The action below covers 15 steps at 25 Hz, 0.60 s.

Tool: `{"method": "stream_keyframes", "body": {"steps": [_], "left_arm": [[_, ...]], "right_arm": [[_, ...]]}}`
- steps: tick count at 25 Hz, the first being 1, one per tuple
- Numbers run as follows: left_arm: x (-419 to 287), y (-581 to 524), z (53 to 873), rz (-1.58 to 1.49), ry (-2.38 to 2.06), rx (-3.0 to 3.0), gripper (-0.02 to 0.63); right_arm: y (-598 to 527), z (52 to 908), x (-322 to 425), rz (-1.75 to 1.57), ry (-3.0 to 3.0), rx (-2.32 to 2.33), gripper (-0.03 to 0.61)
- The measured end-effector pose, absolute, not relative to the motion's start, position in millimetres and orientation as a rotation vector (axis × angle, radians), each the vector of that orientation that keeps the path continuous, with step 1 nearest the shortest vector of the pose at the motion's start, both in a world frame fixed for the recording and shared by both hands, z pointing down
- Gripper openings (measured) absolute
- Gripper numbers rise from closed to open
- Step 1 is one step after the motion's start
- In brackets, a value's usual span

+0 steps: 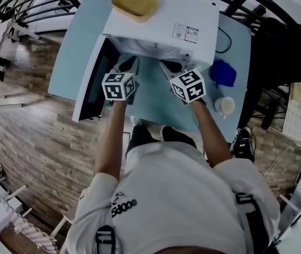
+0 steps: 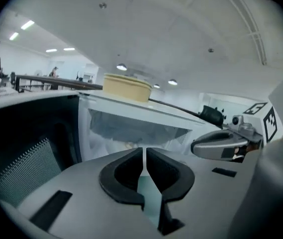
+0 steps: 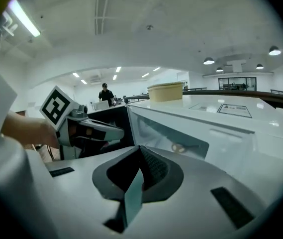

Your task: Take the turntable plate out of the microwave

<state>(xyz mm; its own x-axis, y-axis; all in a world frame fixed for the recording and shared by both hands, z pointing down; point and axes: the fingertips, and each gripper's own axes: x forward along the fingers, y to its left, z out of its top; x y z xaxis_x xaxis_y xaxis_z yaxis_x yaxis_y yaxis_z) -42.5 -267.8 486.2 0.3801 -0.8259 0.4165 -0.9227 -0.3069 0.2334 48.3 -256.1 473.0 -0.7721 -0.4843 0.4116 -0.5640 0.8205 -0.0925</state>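
A white microwave (image 1: 163,20) stands on a light blue table (image 1: 155,97) with its door (image 1: 93,81) swung open to the left. Its pale cavity (image 2: 131,128) faces both grippers; I cannot make out the turntable plate clearly, only a small roller part (image 3: 177,147) on the floor inside. My left gripper (image 1: 130,64) is shut and empty, just before the left of the opening. To its right, my right gripper (image 1: 170,66) is likewise shut and empty. In the gripper views the left gripper (image 2: 144,156) and right gripper (image 3: 140,156) each have their jaws together with nothing between them.
A tan bowl (image 1: 135,3) sits on top of the microwave. A blue cloth (image 1: 223,73) and a white cup (image 1: 225,106) lie on the table to the right. The dark door (image 2: 27,153) stands close at the left gripper's left. A wooden floor surrounds the table.
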Motion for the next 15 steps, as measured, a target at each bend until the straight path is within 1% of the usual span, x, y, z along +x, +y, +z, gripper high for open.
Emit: {"method": "stream_keyframes", "body": {"steps": [2,5,6,7,8,10,12,15], "left_arm": [[-46,-276,496,0.22,-1.483,2.174,0.021],[-50,-289,514,0.193,-1.474,2.147,0.027],[-51,-294,520,0.195,-1.464,2.142,0.038],[-52,-298,526,0.192,-1.451,2.132,0.064],[-54,-303,533,0.183,-1.44,2.117,0.104],[-57,-313,545,0.145,-1.422,2.073,0.115],[-60,-322,557,0.105,-1.406,2.032,0.121],[-60,-335,570,0.087,-1.385,2.006,0.14]], "right_arm": [[-267,483,42,0.275,-2.597,0.82,0.003],[-282,498,32,0.257,-2.557,0.834,0.003],[-287,503,28,0.259,-2.546,0.838,0.003],[-292,507,24,0.261,-2.537,0.844,0.003],[-297,512,20,0.261,-2.527,0.85,0.003],[-305,521,13,0.263,-2.511,0.853,0.009],[-309,529,7,0.273,-2.509,0.838,0.081],[-314,540,4,0.285,-2.499,0.832,0.091]]}}
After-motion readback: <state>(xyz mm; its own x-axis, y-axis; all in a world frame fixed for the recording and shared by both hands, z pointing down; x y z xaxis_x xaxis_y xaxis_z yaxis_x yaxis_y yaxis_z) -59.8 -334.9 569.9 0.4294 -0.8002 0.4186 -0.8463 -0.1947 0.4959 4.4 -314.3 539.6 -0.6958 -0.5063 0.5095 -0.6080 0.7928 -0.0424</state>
